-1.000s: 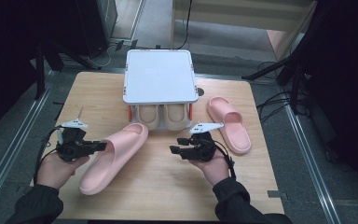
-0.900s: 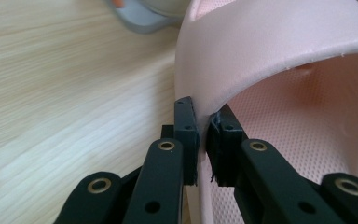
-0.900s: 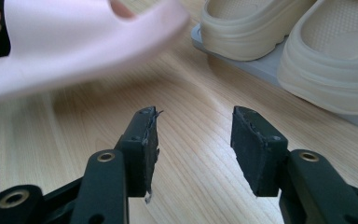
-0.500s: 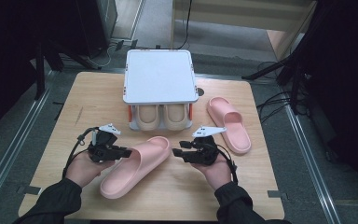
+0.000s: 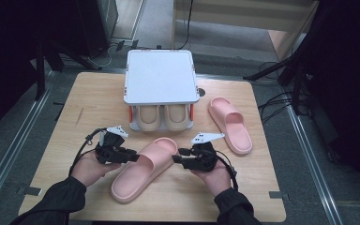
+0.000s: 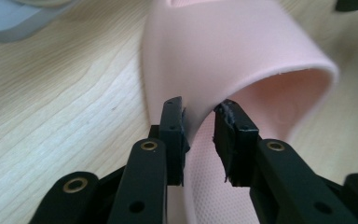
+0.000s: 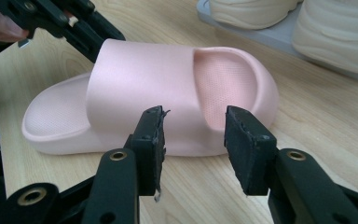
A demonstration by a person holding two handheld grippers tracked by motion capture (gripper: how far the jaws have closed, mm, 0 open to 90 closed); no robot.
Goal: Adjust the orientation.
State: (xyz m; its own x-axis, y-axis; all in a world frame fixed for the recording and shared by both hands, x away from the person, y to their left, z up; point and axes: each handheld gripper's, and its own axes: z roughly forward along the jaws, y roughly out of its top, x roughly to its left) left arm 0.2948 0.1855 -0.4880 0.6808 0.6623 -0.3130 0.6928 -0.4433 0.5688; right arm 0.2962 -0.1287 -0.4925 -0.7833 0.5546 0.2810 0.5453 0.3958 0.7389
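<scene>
On the wooden table (image 5: 98, 93), a pink slipper (image 5: 143, 168) lies near the middle. The left gripper (image 6: 199, 130) pinches its strap edge. The right gripper (image 7: 193, 140), jaws spread, waits just beside its right side.

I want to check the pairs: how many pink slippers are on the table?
2. One pink slipper lies between the two grippers at the near side; the other pink slipper lies right of the white rack.

pink slipper (image 7: 140, 98), right gripper (image 7: 193, 140) jaws apart
</scene>
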